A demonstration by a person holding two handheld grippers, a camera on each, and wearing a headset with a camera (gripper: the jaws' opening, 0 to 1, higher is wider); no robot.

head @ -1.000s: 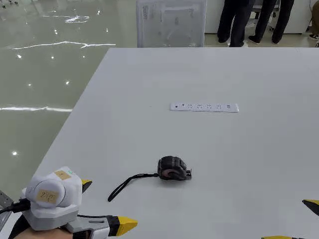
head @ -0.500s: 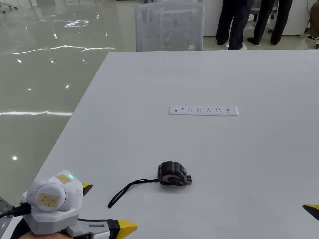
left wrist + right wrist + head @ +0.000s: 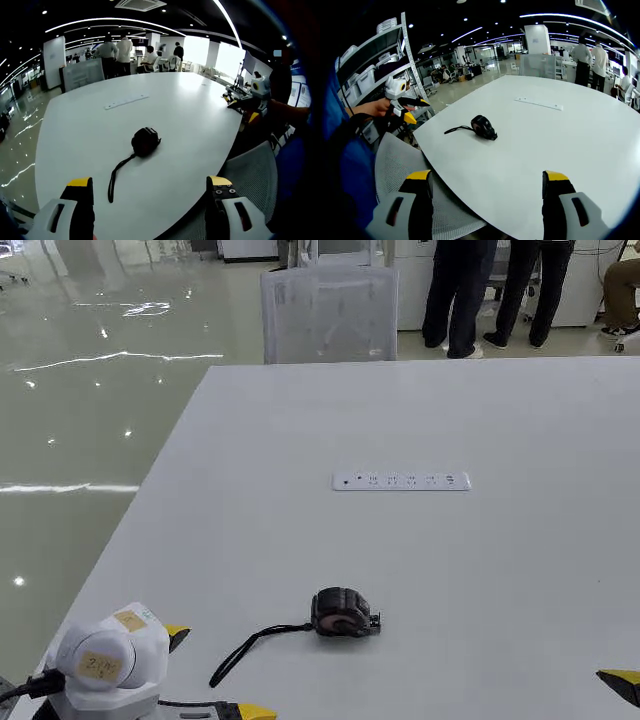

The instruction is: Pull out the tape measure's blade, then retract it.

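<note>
**Nothing shifted but the headset's aim**

Since a second ago only the head camera has tipped. The tape measure lies where it did on the white table, blade in, with its strap trailing toward 8 o'clock. The left gripper holds its fingers wide, with the tape measure at 12 o'clock, well apart. The right gripper is equally wide, with the tape measure at 12 o'clock, well apart.

White bench, matte top. White power strip lies flat near the bench middle, long side running across. 1 grey mesh chair stands at the far bench edge. 2 people stand beyond it in dark trousers, seen waist down. Glossy pale floor left of the bench reflects ceiling lights. The right gripper view shows shelving with storage boxes.
</note>
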